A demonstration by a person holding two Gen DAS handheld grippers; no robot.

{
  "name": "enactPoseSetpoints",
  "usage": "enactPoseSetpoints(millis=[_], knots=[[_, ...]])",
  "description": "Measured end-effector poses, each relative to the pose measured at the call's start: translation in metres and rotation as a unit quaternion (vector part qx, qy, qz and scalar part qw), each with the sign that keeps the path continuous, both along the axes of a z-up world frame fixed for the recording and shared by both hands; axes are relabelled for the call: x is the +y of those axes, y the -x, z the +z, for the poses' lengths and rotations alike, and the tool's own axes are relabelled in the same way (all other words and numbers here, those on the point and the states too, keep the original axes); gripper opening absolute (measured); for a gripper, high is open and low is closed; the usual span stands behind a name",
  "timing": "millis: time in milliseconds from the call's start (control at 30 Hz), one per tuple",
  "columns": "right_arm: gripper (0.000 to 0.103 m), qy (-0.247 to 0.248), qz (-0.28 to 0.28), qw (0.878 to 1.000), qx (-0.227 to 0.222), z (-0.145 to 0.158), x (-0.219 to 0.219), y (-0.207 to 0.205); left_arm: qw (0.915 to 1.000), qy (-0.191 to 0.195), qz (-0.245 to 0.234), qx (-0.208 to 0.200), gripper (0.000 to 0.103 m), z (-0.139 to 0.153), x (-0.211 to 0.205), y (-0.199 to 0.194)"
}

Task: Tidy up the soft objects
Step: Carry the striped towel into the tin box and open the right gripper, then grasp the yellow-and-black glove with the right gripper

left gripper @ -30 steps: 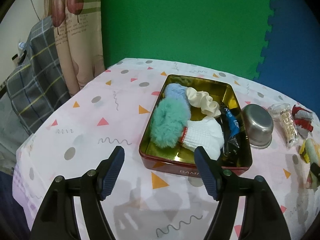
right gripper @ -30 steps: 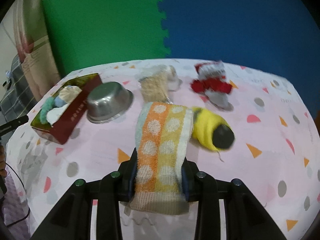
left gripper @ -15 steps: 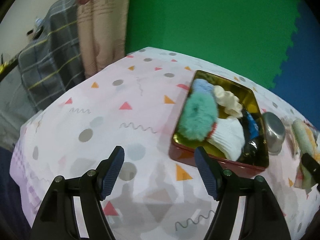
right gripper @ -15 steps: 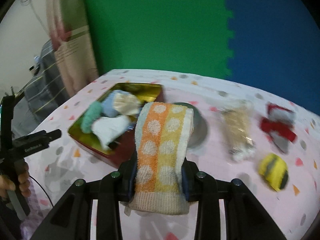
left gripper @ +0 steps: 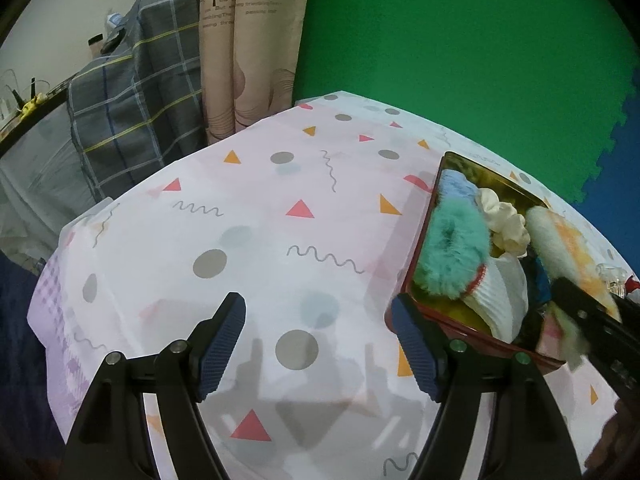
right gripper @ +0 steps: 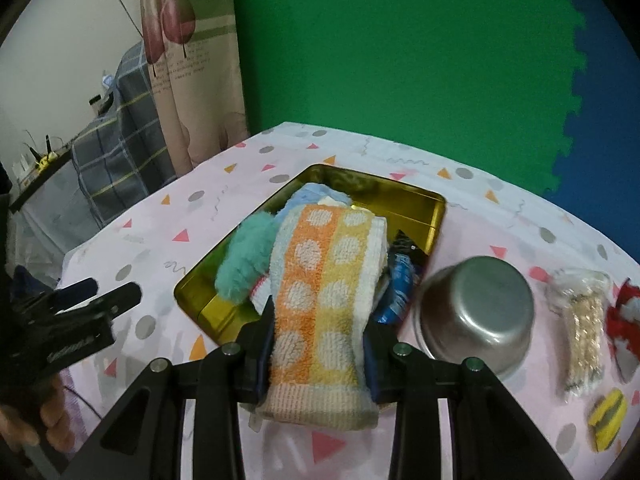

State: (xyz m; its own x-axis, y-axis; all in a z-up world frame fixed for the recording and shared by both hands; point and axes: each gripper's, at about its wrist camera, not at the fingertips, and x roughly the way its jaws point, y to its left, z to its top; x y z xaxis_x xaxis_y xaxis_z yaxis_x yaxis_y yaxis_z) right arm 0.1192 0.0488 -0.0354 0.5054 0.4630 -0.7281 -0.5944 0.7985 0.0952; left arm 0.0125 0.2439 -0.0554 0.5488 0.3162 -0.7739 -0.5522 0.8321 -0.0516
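Green foam wall [left gripper: 460, 52]; blue foam panel [right gripper: 600, 120] beside it, printed curtain [left gripper: 248, 40], plaid cloth [left gripper: 132, 92]

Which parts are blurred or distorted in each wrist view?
Left wrist: fisheye bends the table edge; the towel and right gripper smear at the right rim. Right wrist: towel sharp, steel bowl and yellow plush motion-blurred.

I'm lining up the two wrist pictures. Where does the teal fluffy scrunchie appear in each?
Left wrist: teal fluffy scrunchie at right of centre, in the tin's near-left part.
Right wrist: left of centre, beside the held dotted towel.
Shared landmark: the gold-lined red tin.
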Motion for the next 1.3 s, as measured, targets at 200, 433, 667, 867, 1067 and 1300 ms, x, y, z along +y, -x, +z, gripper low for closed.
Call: enactPoseSetpoints(millis=[200, 433, 667, 867, 1067, 1300], knots=[[0.035, 0.026, 0.003, 1.000, 0.008, -0.019, 0.029, -0.016, 1.0000, 0.000, -0.002, 0.005, 0.075, -0.002, 0.000, -0.003], [0.039, 0.048, -0.001, 0.999, 0.020, -0.036, 0.051, -0.034, 0.9999, -0.004, -0.011, 0.007, 0.076, -0.003, -0.003, -0.004], [0.053, 0.036, 0.001, 0.999, 0.020, -0.031, 0.042, -0.031, 0.9998, -0.001, -0.020, 0.006, 0.076, -0.004, -0.004, -0.006], [0.054, 0.001, -0.002, 1.000, 0.007, -0.008, 0.021, -0.018, 0.9997, 0.005, -0.026, 0.000, 0.077, -0.002, -0.006, -0.006], [0.058, -0.031, -0.019, 0.999, -0.005, 0.015, -0.021, 0.004, 0.9996, -0.007, -0.029, 0.003, 0.077, -0.001, -0.011, -0.007], [0.059, -0.022, -0.071, 0.997, -0.016, 0.019, -0.094, 0.012, 0.9992, -0.017, -0.036, 0.005, 0.078, -0.001, -0.016, -0.008]])
